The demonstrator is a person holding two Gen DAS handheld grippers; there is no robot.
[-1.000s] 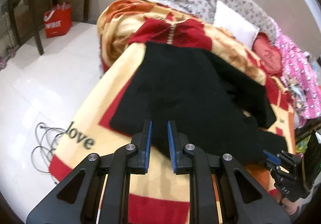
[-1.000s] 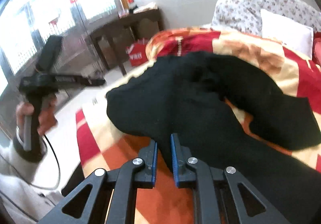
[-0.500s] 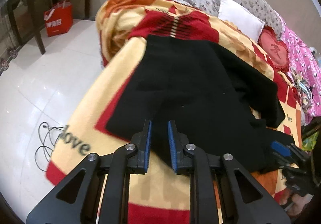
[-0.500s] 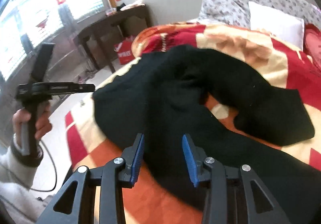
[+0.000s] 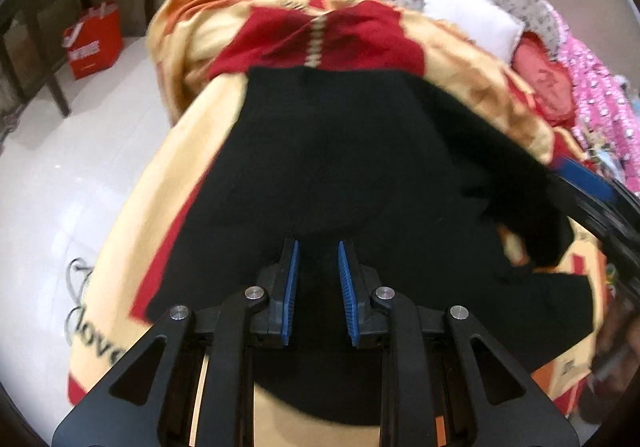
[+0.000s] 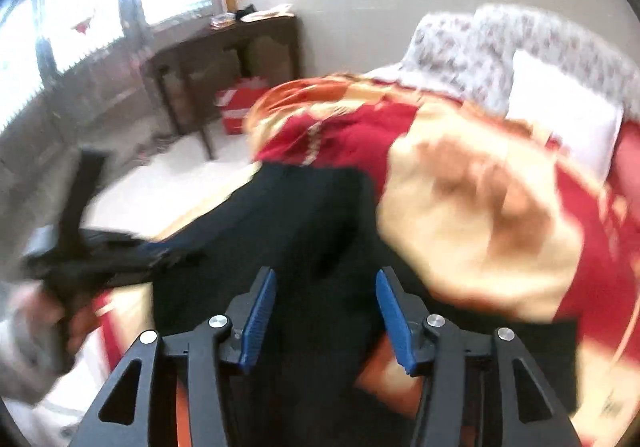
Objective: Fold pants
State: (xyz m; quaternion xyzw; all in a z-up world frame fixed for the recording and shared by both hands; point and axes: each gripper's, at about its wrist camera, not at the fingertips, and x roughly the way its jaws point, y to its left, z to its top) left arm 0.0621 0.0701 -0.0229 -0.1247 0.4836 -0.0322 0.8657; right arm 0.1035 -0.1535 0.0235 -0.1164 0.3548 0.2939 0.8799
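White floor tiles (image 5: pixel 60 175) and a dark wooden side table (image 6: pixel 224 55) with a red shopping bag (image 5: pixel 94 41) beneath it lie beyond a bed spread with a red, orange and cream blanket (image 5: pixel 180 151). Black pants (image 5: pixel 360 167) lie across the blanket, the waistband at the far end toward a white pillow (image 5: pixel 472 23). Their near part runs under both tools and is cut off from view.

From the left wrist camera, the left gripper (image 5: pixel 318 283) has its blue-padded fingers (image 5: pixel 290 287) drawn close together, with black cloth filling the narrow gap between them. Whether the pads actually pinch the cloth cannot be made out.

From the right wrist camera, heavily blurred, the right gripper (image 6: pixel 326 319) has just been opening; its fingers (image 6: pixel 260 319) stand well apart above the pants, pressing on nothing. At the left edge, a blurred hand (image 6: pixel 44 331) holds the other tool. On the right edge of the left view, a dark tool with a blue pad is partly cut off.
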